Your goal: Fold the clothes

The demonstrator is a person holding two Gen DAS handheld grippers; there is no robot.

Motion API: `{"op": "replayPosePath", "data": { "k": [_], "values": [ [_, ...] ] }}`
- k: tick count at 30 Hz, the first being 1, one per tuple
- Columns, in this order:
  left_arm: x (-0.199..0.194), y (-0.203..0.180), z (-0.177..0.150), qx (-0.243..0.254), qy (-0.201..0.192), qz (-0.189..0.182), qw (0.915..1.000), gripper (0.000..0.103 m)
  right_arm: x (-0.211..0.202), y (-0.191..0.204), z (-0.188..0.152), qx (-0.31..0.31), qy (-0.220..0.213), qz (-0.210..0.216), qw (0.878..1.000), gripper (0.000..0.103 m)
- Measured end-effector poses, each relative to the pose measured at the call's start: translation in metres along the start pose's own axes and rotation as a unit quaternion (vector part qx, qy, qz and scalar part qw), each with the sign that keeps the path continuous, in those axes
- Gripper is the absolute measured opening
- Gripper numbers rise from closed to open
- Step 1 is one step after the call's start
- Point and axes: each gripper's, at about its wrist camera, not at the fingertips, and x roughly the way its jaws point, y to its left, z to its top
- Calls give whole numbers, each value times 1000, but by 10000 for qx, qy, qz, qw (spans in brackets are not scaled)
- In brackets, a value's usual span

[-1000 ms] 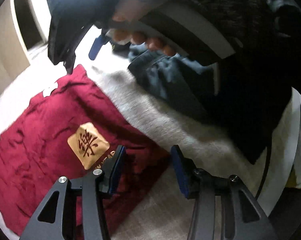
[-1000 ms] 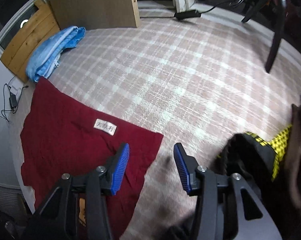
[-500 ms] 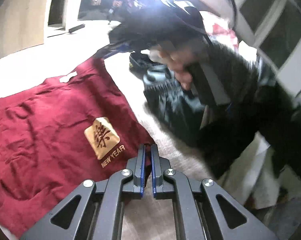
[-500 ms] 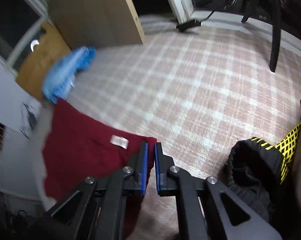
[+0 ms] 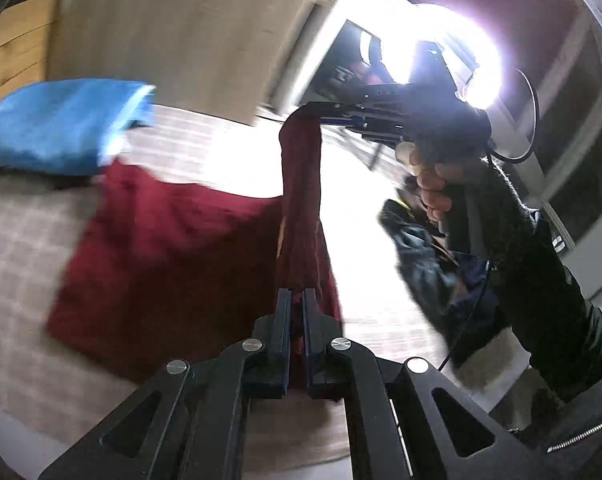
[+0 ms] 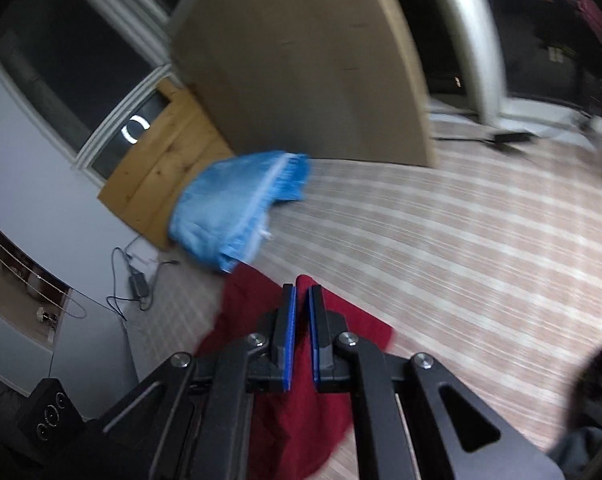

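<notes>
One plaid blanket (image 6: 461,240) beneath dark windows (image 6: 61,52)

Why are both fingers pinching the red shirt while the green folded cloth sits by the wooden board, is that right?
Nearly. Both the left gripper and right gripper do pinch the red shirt, but the folded cloth is blue, not green. The right wrist view shows it by the wooden board.

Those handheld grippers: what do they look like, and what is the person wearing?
Each, left gripper and right gripper, is black, with triangular cut-outs, silver rivets and blue ribbed pads. A thin black cable loops from the right one. The sleeve is dark and fuzzy.
</notes>
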Motion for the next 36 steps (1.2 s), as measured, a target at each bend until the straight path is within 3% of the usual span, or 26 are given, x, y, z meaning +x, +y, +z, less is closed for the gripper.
{"op": "replayPosePath", "data": {
  "k": [7,14,20,23,27,28,31,33,36],
  "values": [
    [-21,87,-1,-280,58,76,9996,4,98,64,0,-208,322,-291,9988,6],
    [-19,151,1,-357,373,-12,9987,4,169,75,-6,-15,612,-621,9962,6],
    [4,186,-1,-475,935,-22,9945,5,214,84,-10,-206,1071,-1017,9888,8],
    [-2,202,2,-654,998,2,9929,7,201,83,-5,-50,908,-943,9914,14],
    [-14,205,26,-458,886,125,9949,7,133,60,-6,134,175,-789,9966,48],
    [-15,205,34,-378,857,154,9955,10,117,49,-12,180,34,-902,9958,48],
    [14,193,66,-109,826,96,9965,34,89,10,-35,426,5,-1448,9885,49],
    [42,185,87,21,879,42,9961,36,88,-16,-49,825,210,-1587,9836,49],
    [78,176,107,60,1057,-37,9944,36,90,-37,-64,1212,264,-1449,9816,49]
  ]
}}
